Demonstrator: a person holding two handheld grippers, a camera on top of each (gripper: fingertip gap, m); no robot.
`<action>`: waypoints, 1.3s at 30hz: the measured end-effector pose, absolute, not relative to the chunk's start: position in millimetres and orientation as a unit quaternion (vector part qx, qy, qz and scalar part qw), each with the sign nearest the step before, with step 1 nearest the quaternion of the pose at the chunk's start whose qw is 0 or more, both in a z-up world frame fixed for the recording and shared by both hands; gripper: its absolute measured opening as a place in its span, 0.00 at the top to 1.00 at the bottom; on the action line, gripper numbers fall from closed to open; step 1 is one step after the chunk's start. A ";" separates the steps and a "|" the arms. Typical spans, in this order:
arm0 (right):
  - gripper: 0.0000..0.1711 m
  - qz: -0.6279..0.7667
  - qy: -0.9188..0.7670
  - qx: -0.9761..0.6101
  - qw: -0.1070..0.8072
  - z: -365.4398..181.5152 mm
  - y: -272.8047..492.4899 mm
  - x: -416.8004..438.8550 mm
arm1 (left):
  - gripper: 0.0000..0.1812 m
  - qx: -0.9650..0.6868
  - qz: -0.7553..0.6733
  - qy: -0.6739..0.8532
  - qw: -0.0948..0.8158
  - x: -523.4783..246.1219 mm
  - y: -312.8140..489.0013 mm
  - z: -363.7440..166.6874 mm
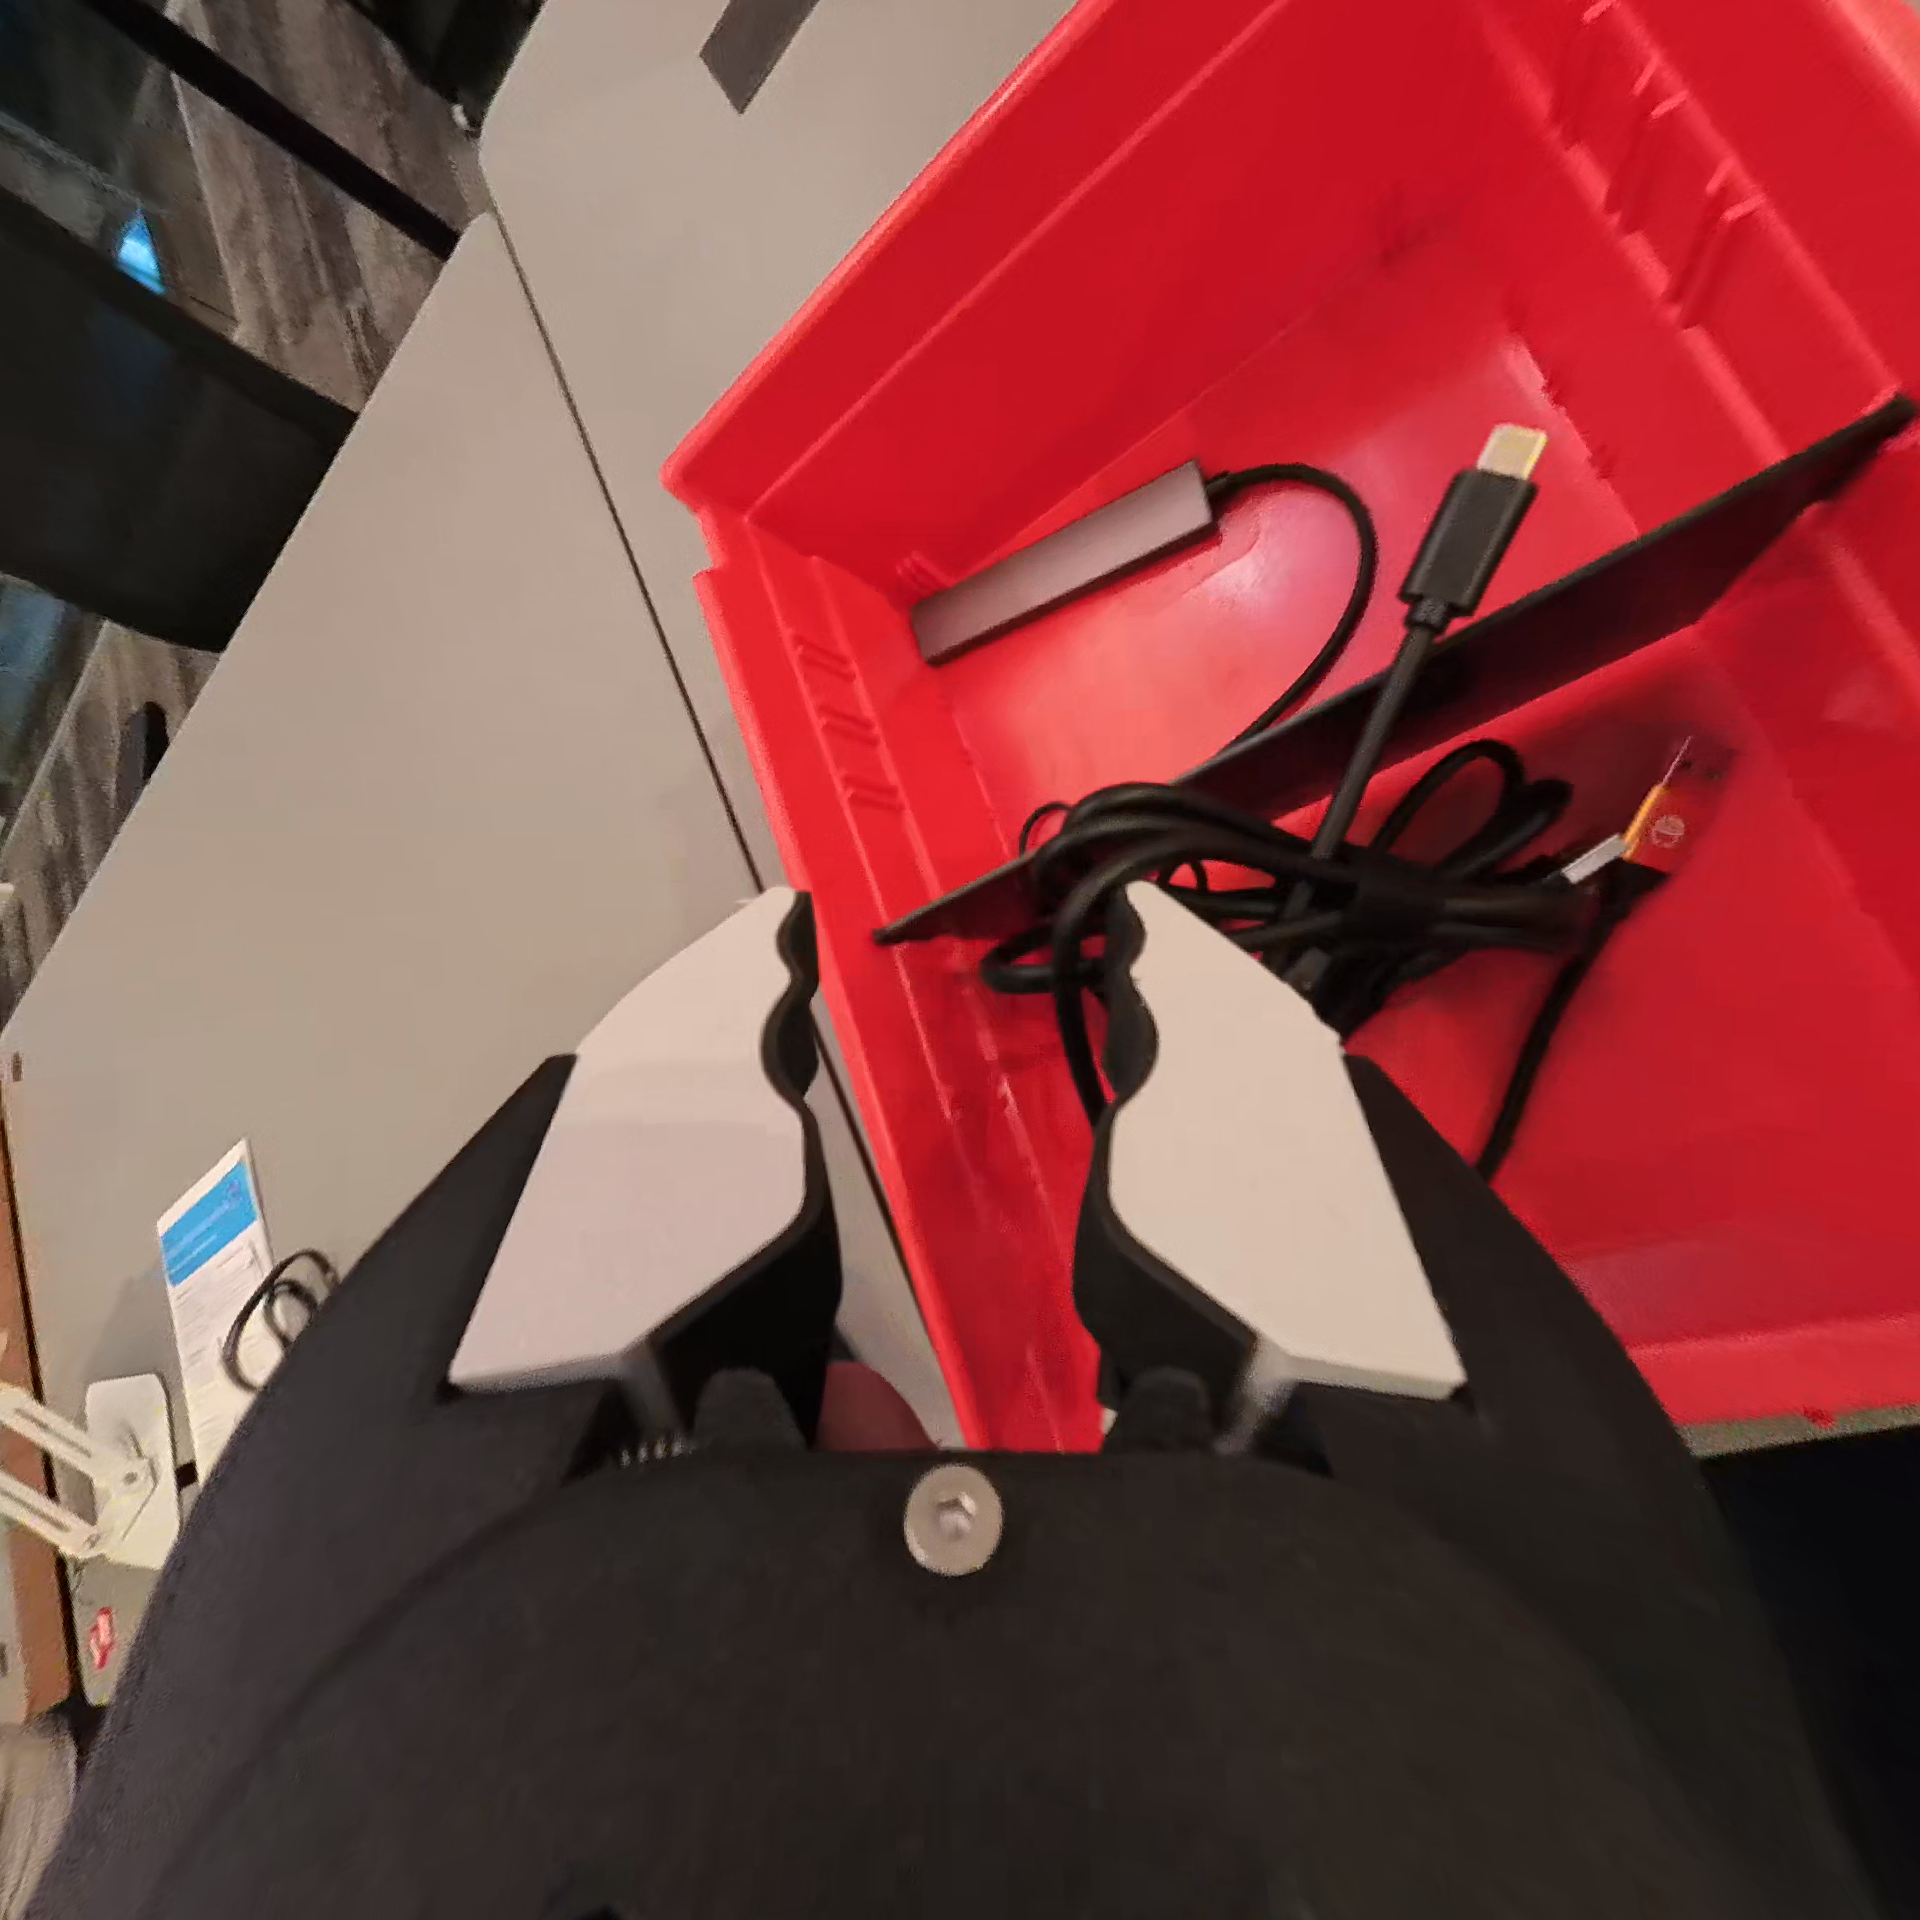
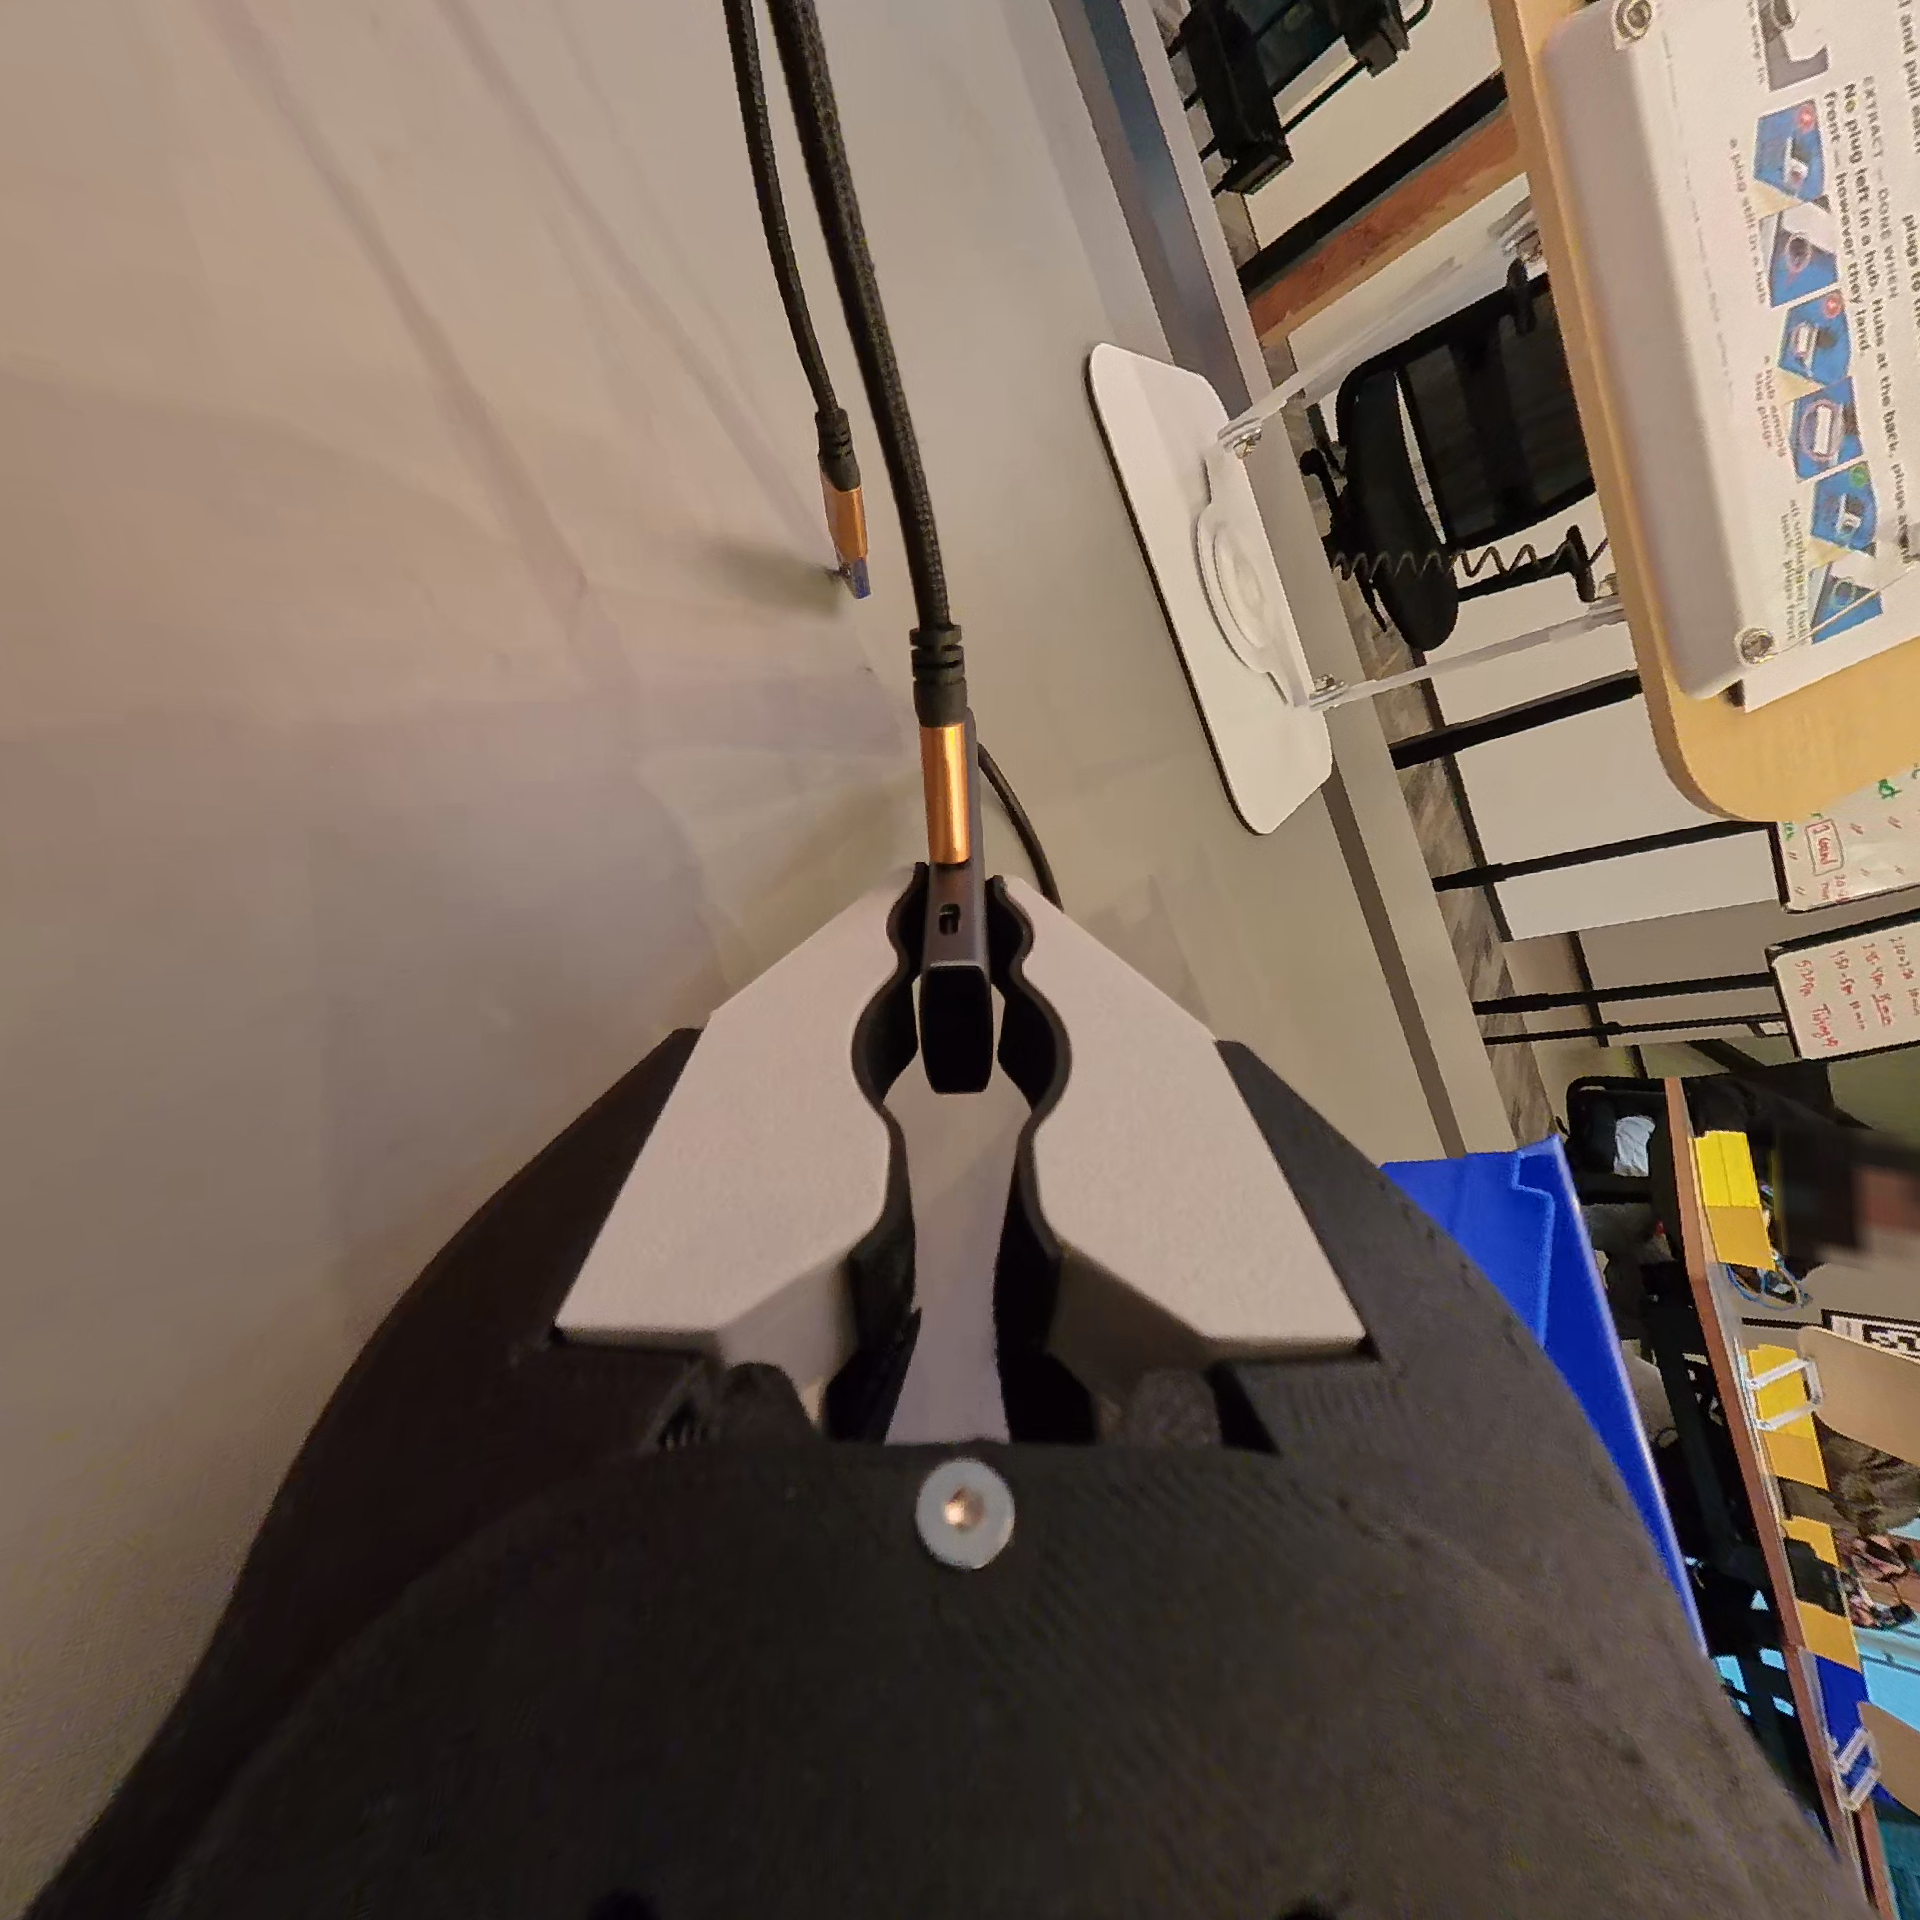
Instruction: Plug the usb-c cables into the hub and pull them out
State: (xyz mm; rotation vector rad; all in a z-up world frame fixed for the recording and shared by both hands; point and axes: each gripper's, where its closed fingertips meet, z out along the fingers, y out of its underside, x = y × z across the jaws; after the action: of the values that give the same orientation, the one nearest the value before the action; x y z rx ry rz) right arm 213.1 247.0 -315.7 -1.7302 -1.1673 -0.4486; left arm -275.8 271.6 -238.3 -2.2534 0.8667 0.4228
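Note:
In the left wrist view a red bin [image 1: 1195, 343] is split by a black divider [image 1: 1455, 686]. A grey hub [image 1: 1049, 566] with its black lead lies in the far compartment. A black USB-C plug [image 1: 1475, 530] rises over the divider from a tangle of black cables [image 1: 1299, 883] in the near compartment. An orange-tipped plug [image 1: 1636, 836] lies beside the tangle. My left gripper [image 1: 966, 914] is open and empty over the bin's near-left rim. My right gripper [image 2: 956, 894] is shut on a dark grey hub [image 2: 951, 997]. A copper-sleeved plug [image 2: 948, 795] on a braided cable sits in that hub. A second copper plug [image 2: 847, 520] hangs loose.
The bin stands on a pale grey table [image 1: 416, 779] with a leaflet [image 1: 208, 1247] near its edge. In the right wrist view, a white stand base [image 2: 1153, 468] with a clear holder, a board with an instruction sheet [image 2: 1766, 312] and a blue bin [image 2: 1538, 1299] are to the right. The gap from one gripper's tips to the other's is roughly 50 cm. The orange-tipped plug [image 1: 1636, 836] lies some 15 cm from my left tips, 40 cm from my right tips.

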 end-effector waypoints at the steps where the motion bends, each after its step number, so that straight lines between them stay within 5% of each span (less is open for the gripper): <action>1: 0.96 -0.185 -0.480 -0.709 0.482 -316.0 247.4 212.8 | 0.71 -0.864 0.165 0.330 0.342 -278.7 267.1 -235.5; 23: 0.96 -0.185 -0.482 -0.709 0.481 -316.3 247.9 208.4 | 0.75 -0.804 0.140 0.433 0.382 -229.9 196.5 -233.0; 39: 0.96 -0.182 -0.483 -0.709 0.480 -316.8 247.5 208.4 | 0.80 -0.831 0.170 0.423 0.319 -253.2 212.3 -257.8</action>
State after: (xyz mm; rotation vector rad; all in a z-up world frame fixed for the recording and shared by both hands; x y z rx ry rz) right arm 208.4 247.5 -316.8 -1.7311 -1.1786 -0.4433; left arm -253.2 212.3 -257.8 -2.1851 1.1119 0.4479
